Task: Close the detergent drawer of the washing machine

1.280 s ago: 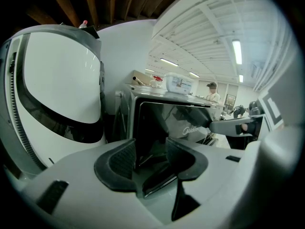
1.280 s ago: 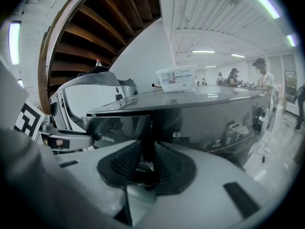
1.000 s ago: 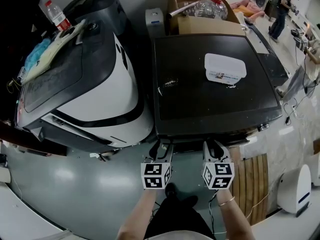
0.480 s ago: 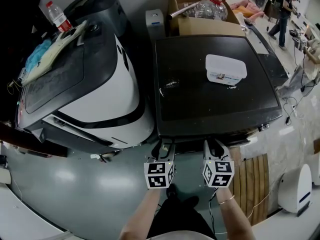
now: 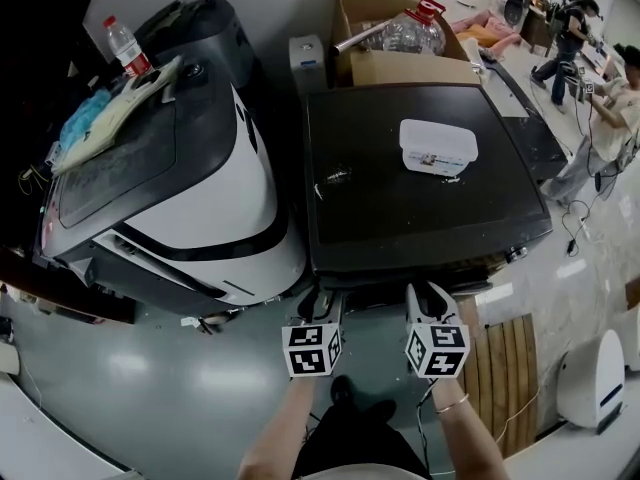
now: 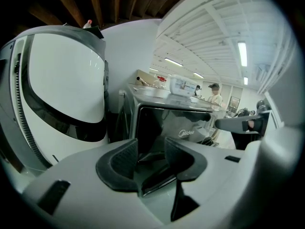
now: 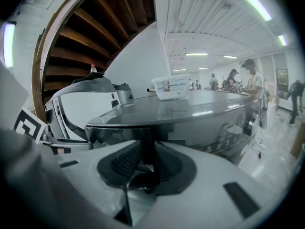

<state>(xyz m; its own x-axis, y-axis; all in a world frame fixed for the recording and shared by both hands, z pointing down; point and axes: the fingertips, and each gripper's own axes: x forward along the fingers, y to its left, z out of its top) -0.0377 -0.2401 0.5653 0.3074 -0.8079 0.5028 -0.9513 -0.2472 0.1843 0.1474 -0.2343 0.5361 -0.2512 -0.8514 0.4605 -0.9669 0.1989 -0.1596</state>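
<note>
Left gripper (image 6: 151, 149): at the washer's (image 5: 380, 218) front left; jaws spread, just closing a little, nothing between them.
Right gripper (image 7: 147, 154): along that front, further right; pads nearly pressed together, nothing I can name between.
Drawer (image 6: 159, 123): I take it for the dark framed panel, top left of the washer's front, past my left jaws.
Handling: probably light, stiff plastic on slides; I'd push squarely on its face.

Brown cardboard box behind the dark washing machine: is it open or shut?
Open. In the head view the brown cardboard box has raised flaps, and a clear plastic jug with a red cap shows inside.
</note>
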